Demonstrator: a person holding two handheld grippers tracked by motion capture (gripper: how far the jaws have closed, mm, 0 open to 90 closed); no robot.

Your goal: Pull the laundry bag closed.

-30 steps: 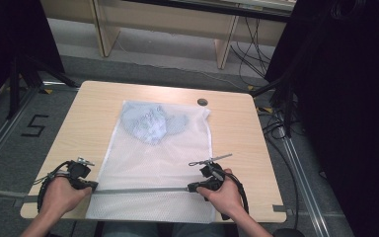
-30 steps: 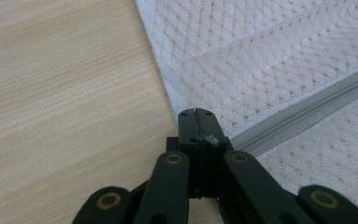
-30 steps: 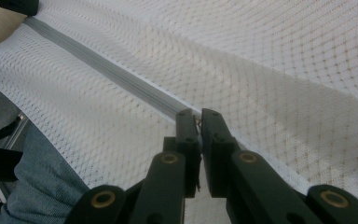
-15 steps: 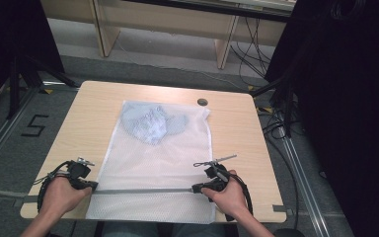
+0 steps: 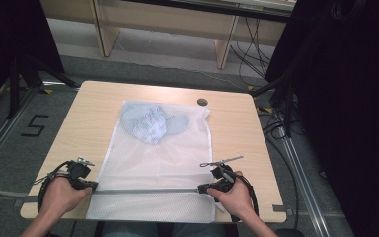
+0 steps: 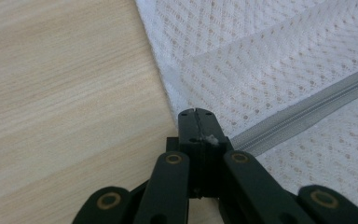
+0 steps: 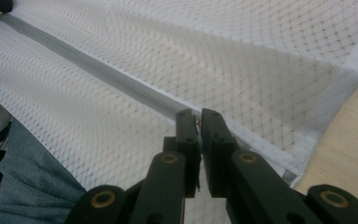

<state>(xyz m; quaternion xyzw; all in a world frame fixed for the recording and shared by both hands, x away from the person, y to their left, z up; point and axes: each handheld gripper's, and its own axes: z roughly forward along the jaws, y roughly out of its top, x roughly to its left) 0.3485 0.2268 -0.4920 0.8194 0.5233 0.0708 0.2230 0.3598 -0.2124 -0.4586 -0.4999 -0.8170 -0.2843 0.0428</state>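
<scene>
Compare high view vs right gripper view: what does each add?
High view alone: the blue garment bunched inside the far end of the mesh laundry bag, the left gripper clamped at the zipper's left end, and the wooden table.
Right gripper view alone: the right gripper pinching the zipper pull, and denim below the bag's hanging edge.
Both: bag, zipper, table.

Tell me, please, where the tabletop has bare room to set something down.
Bare wood lies left of the white mesh laundry bag, along the light wooden table edge, and right of it, toward the small dark round disc. The near edge is crowded by both claws.
</scene>
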